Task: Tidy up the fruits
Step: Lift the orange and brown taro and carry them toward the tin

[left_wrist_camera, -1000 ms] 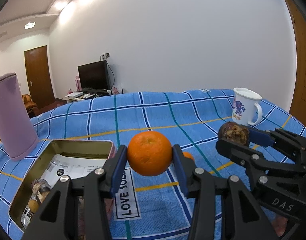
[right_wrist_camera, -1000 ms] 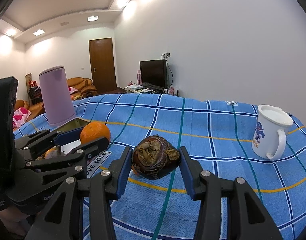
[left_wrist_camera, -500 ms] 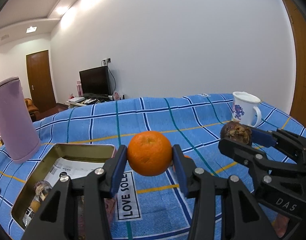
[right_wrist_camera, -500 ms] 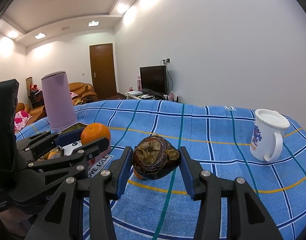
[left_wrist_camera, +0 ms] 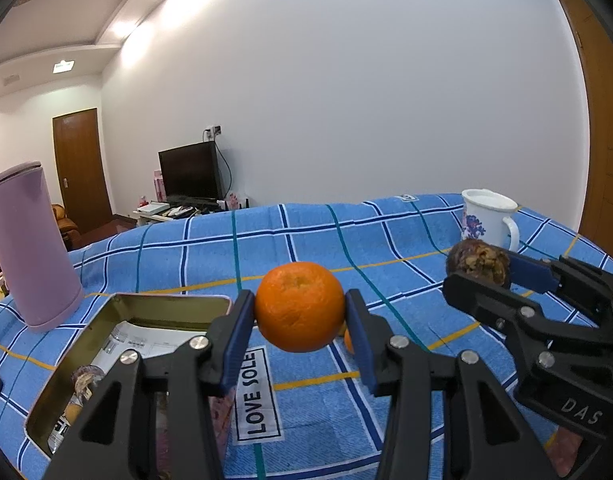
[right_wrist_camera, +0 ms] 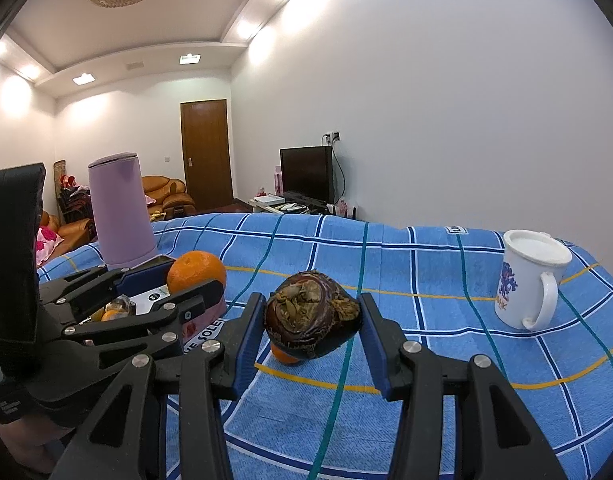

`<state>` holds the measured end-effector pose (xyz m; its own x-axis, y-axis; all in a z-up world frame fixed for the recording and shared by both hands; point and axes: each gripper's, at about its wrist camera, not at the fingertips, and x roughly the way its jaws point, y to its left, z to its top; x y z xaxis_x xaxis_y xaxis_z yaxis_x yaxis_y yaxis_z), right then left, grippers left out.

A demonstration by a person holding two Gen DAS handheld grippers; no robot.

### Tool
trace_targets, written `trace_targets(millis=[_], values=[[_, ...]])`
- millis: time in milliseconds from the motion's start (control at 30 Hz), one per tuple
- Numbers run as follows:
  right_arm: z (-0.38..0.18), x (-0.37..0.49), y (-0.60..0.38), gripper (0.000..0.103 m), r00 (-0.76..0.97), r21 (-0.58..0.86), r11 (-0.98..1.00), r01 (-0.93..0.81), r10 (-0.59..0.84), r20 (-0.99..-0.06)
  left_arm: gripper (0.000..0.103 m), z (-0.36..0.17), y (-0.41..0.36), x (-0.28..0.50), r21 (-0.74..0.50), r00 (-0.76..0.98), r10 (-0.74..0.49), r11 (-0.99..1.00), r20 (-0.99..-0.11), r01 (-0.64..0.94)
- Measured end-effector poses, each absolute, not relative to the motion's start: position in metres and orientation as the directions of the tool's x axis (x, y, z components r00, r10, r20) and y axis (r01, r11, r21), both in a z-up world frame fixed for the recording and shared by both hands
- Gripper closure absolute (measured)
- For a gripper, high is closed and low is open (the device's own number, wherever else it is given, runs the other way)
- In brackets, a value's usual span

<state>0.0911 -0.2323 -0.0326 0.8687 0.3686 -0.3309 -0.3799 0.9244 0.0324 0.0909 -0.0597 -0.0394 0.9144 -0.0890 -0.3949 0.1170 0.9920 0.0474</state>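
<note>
Left wrist view: left tool (left_wrist_camera: 299,322) pinches an orange (left_wrist_camera: 299,306) above the surface (left_wrist_camera: 386,240), beside the open tin (left_wrist_camera: 106,320). Right tool (right_wrist_camera: 312,332) grips a brown fruit (right_wrist_camera: 312,322). Next, probably lowering both into the tin.

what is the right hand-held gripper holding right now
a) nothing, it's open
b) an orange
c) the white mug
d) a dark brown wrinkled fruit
d: the right hand-held gripper is shut on the dark brown wrinkled fruit, held above the blue plaid cloth, while the orange sits in the left hand-held gripper and the white mug stands apart on the cloth.
</note>
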Motion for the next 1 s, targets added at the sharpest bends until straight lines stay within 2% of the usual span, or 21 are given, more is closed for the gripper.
trace_targets(millis=[1000], values=[[-0.0323, 0.0862, -0.2293, 0.055, 0.874, 0.026, 0.931, -0.365, 0.352, -0.335, 0.055, -0.0396, -0.0584, 0.0847, 0.039, 0.906, -0.112, 0.989, -0.409, 0.140]])
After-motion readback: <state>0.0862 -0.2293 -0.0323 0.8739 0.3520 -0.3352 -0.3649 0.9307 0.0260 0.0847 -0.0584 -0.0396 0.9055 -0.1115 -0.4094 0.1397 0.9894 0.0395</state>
